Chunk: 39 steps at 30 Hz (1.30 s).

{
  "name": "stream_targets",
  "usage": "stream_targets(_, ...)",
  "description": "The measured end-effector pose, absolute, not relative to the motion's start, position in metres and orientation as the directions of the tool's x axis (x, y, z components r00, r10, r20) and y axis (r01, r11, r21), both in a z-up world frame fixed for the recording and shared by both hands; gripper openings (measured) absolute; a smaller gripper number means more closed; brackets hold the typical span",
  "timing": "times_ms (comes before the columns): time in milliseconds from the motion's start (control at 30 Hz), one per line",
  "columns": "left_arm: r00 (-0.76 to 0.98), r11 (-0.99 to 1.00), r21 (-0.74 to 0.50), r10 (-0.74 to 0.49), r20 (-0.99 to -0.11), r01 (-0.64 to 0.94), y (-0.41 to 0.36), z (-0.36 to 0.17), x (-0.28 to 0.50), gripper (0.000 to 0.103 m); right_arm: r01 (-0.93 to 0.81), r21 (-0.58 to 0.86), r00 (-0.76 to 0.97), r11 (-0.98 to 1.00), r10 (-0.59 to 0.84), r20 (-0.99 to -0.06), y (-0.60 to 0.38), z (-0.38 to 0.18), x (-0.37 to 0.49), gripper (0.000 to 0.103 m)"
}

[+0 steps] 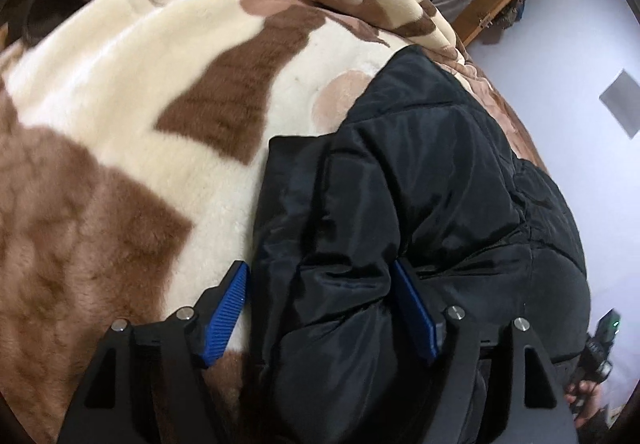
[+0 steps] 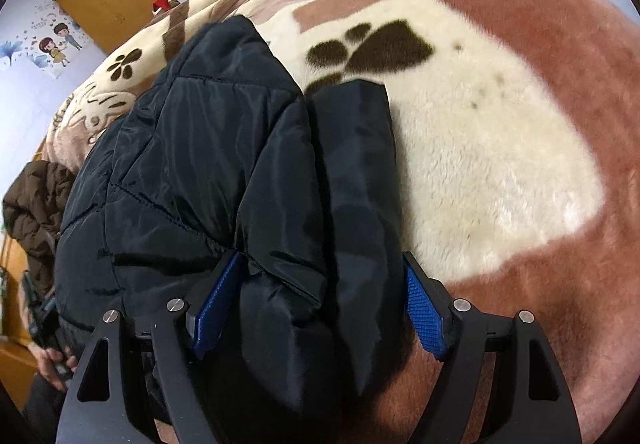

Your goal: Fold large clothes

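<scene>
A black padded jacket (image 1: 420, 204) lies on a bed covered by a plush blanket (image 1: 120, 124) patterned in cream and brown with paw prints. The jacket looks partly folded, its edges drawn inward into a thick, puffy bundle.

The left hand-held gripper (image 1: 320, 308) points down at the near left edge of the jacket. Its blue-padded jaws stand wide, one pad on the blanket side and the other sunk against the fabric, with a thick roll of jacket between them. Nothing appears pinched or lifted; the pads seem to straddle the roll, not clamp it.

The right hand-held gripper (image 2: 324, 308) sits at the near right edge in the same way, jaws spread wide around a folded sleeve or side panel, with no visible squeeze on the cloth.

Judging by its sheen and quilting, the jacket is light but bulky, soft and springy, with a slick shell that could slide out of a shallow pinch. A deep bite across a stitched seam or folded edge should hold best.

A wooden wardrobe (image 2: 100, 0) and a brown coat (image 2: 36, 204) sit beyond the bed.
</scene>
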<state>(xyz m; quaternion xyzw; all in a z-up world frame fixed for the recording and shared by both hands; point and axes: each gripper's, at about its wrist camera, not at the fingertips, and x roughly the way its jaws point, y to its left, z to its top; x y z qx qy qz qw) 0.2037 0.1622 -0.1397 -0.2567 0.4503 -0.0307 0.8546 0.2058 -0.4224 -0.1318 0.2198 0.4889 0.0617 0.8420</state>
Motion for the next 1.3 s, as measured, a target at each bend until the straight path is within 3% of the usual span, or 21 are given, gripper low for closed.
stream_targets(267, 0.559, 0.887, -0.438, -0.292, -0.776, -0.145, 0.151, -0.143, 0.23, 0.08, 0.077, 0.431, 0.499, 0.899, 0.34, -0.798, -0.414, -0.14, 0.23, 0.075)
stream_targets(400, 0.555, 0.878, -0.455, -0.307, -0.773, -0.148, 0.151, -0.144, 0.225, 0.078, 0.066, 0.45, 0.504, 0.891, 0.359, -0.785, -0.413, -0.137, 0.224, 0.058)
stream_targets(533, 0.544, 0.884, -0.449, -0.313, -0.778, -0.134, 0.146, -0.146, 0.229, 0.075, 0.065, 0.474, 0.494, 0.878, 0.385, -0.78, -0.413, -0.142, 0.233, 0.056)
stream_targets(667, 0.539, 0.897, -0.428, -0.306, -0.784, -0.112, 0.135, -0.14, 0.236, 0.055, 0.081, 0.486, 0.491, 0.87, 0.389, -0.779, -0.411, -0.141, 0.24, 0.049)
stream_targets(800, 0.548, 0.928, -0.362, -0.256, -0.796, -0.093, 0.124, -0.12, 0.233, 0.032, 0.073, 0.447, 0.502, 0.891, 0.355, -0.789, -0.401, -0.122, 0.234, 0.032)
stream_targets(867, 0.566, 0.93, -0.357, -0.247, -0.786, -0.09, 0.125, -0.105, 0.228, 0.027, 0.074, 0.43, 0.508, 0.9, 0.337, -0.792, -0.399, -0.112, 0.231, 0.028)
stream_targets(1100, 0.661, 0.944, -0.329, -0.229, -0.715, -0.028, 0.126, -0.036, 0.184, 0.023, 0.009, 0.418, 0.578, 0.908, 0.337, -0.743, -0.393, -0.05, 0.2, 0.022)
stream_targets(1300, 0.696, 0.933, -0.36, -0.246, -0.674, -0.018, 0.138, -0.008, 0.145, 0.023, -0.036, 0.432, 0.607, 0.901, 0.363, -0.707, -0.393, -0.021, 0.16, 0.022)
